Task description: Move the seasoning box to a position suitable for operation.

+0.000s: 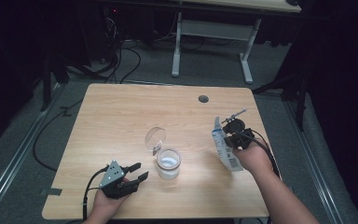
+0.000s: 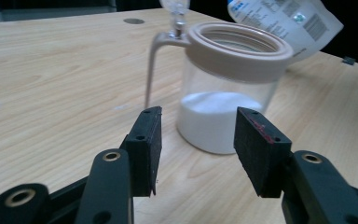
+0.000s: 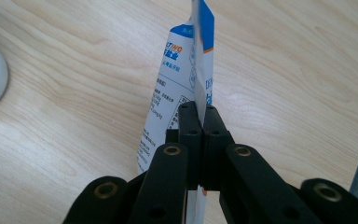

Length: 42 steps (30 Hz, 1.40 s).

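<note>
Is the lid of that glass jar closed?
No, in the high view the jar stands with its hinged clear lid flipped up and open, showing white powder inside.

A pale wooden table point(image 1: 121, 121) with a grommet hole point(image 1: 203, 99); behind it, a white-legged desk point(image 1: 214, 32) and floor cables point(image 1: 121, 65)

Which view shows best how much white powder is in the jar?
The left gripper view: the jar stands close, side-on, with powder across its bottom. The high view shows the jar small from above. The right gripper view catches a blurred white edge, perhaps the jar.
</note>
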### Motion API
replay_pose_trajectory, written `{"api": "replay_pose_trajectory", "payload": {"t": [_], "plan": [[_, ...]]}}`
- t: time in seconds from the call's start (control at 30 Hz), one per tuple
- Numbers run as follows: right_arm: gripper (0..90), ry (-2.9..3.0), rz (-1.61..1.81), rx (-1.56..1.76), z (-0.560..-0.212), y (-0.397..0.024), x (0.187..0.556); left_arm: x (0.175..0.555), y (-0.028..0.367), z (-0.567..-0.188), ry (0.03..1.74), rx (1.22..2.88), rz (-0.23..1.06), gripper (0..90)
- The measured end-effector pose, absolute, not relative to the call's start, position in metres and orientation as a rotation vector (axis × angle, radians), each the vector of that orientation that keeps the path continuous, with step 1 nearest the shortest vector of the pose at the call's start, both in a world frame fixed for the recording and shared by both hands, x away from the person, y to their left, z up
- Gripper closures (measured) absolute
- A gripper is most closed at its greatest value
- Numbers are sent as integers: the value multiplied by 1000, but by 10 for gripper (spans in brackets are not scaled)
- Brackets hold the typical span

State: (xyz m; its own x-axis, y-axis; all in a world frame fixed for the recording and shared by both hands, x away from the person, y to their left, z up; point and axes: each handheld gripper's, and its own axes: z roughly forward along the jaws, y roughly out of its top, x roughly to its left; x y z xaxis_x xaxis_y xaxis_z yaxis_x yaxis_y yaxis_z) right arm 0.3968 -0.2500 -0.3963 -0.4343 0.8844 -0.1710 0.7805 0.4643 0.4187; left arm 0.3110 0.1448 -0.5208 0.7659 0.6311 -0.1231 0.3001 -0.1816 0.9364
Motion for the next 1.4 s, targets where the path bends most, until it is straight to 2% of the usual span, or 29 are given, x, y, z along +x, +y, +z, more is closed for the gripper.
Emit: {"api": "replay_pose_trajectory", "payload": {"t": [0.7, 1.4], "plan": [[897, 2183, 675, 1386, -408, -261, 370, 333, 179, -522, 809, 1780, 470, 506], [898, 1980, 985, 1348, -432, -267, 344, 335, 180, -527, 795, 1784, 472, 500]]}}
